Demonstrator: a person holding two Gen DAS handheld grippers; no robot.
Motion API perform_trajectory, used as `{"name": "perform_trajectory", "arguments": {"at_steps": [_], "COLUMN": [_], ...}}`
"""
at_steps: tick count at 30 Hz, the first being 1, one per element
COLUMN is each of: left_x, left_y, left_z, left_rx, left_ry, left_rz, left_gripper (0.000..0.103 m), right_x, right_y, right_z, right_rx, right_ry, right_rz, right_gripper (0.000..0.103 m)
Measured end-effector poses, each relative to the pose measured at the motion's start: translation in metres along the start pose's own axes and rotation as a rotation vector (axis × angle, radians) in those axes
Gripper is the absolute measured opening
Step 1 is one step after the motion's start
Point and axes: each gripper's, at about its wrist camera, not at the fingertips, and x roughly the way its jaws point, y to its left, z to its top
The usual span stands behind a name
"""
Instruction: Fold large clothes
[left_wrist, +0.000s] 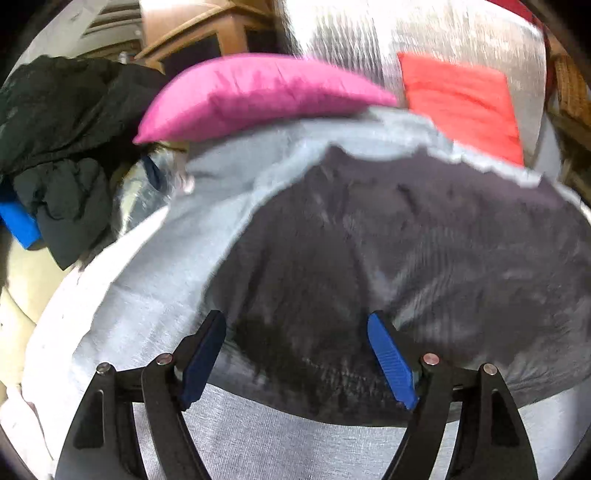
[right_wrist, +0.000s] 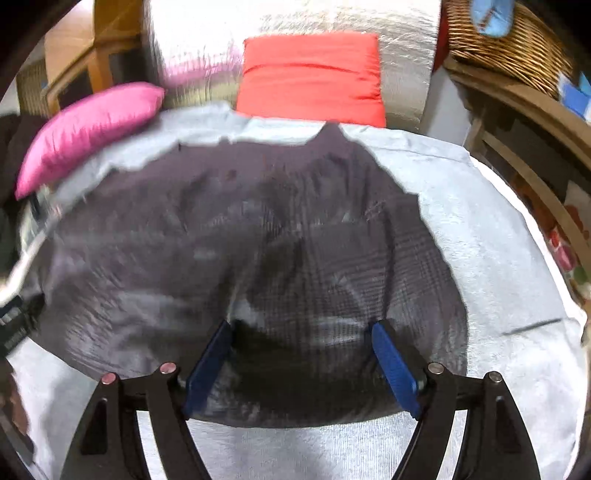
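Note:
A large dark grey garment (left_wrist: 406, 258) lies spread flat on a light grey bed cover (left_wrist: 155, 280); it also shows in the right wrist view (right_wrist: 240, 258) on the same cover (right_wrist: 498, 258). My left gripper (left_wrist: 297, 325) is open, its blue pads hovering over the garment's near edge. My right gripper (right_wrist: 301, 332) is open too, over the near edge of the garment. Neither holds anything. Both views are motion blurred.
A pink pillow (left_wrist: 251, 96) (right_wrist: 92, 125) and a red pillow (left_wrist: 465, 99) (right_wrist: 314, 74) lie at the head of the bed. A heap of black clothes (left_wrist: 62, 147) lies at left. A wicker basket (right_wrist: 509, 40) stands on a wooden shelf at right.

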Motion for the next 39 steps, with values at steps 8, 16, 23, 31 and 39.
{"name": "perform_trajectory", "arguments": {"at_steps": [8,16,23,31,39], "left_x": [0.007,0.016,-0.013,-0.012,0.038], "left_y": [0.021,0.039,0.045,-0.068,-0.091], "left_z": [-0.003,-0.008,0.027,0.045,0.029], "left_rx": [-0.030,-0.074,-0.125,0.117,0.175], "left_ry": [0.039,0.071,-0.017,-0.066,0.097], "left_rz": [-0.014,-0.043,-0.102,-0.133,-0.109], "left_gripper": [0.081,0.083,0.083,0.083,0.086], "right_x": [0.012,0.024,-0.019,0.020,0.046], "right_y": [-0.040,-0.046,-0.035,0.041,0.062], "right_z": [-0.006,-0.007,0.026,0.051,0.025], "right_rx": [0.082,0.073,0.108,0.001,-0.146], "right_ry": [0.029,0.060,-0.027,0.056,0.097], "right_rz": [0.000,-0.002,0.060,0.107,-0.032], "right_gripper": [0.083,0.083,0.084,0.084,0.086]}}
